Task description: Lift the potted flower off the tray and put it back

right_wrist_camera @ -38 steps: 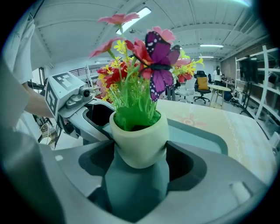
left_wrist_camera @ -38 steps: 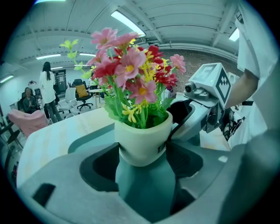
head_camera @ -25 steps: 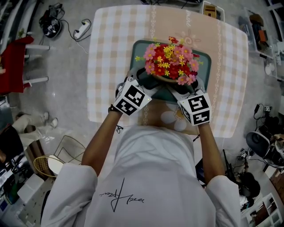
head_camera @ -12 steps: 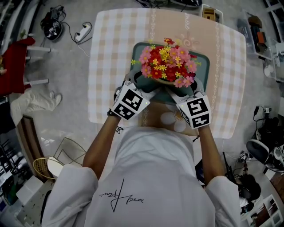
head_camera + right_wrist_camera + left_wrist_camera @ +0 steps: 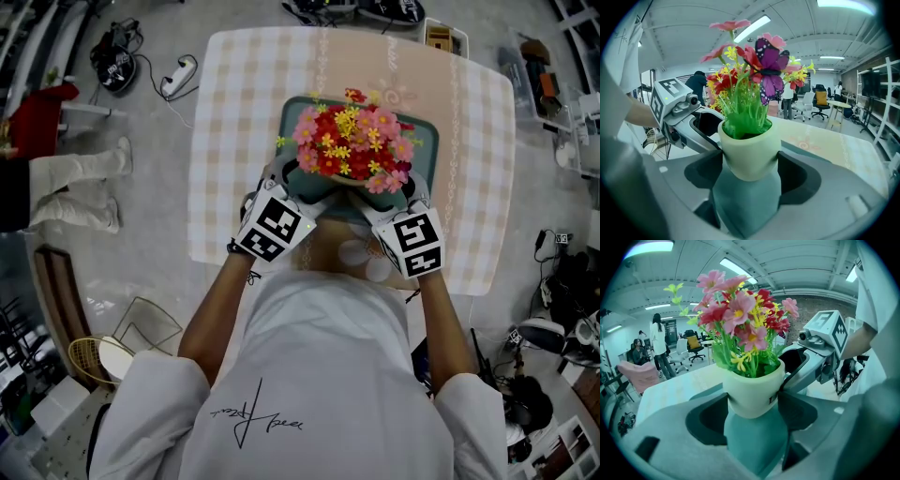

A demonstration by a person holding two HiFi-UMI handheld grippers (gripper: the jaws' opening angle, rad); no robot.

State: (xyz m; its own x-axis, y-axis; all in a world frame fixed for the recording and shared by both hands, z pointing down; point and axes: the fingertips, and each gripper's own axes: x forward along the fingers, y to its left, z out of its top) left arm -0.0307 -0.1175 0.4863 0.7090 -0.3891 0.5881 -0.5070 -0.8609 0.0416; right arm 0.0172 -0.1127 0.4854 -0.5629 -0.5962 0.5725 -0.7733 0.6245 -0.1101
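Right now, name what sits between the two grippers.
The potted flower; the left gripper and right gripper each clamp it, shown in both gripper views.

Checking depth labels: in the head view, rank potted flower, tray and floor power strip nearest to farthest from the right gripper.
1. potted flower, clamped by the right gripper.
2. tray, beneath it.
3. power strip, floor, far left.

The desk (image 5: 225, 122) lies bare on both sides of the teal tray (image 5: 428, 141) (wide checked strips) and beyond it. The potted flower (image 5: 352, 141) fills the tray's middle; the left tongs (image 5: 752, 404) and right tongs (image 5: 750, 168), clamped on its pot, crowd the near side, meeting across the pot.
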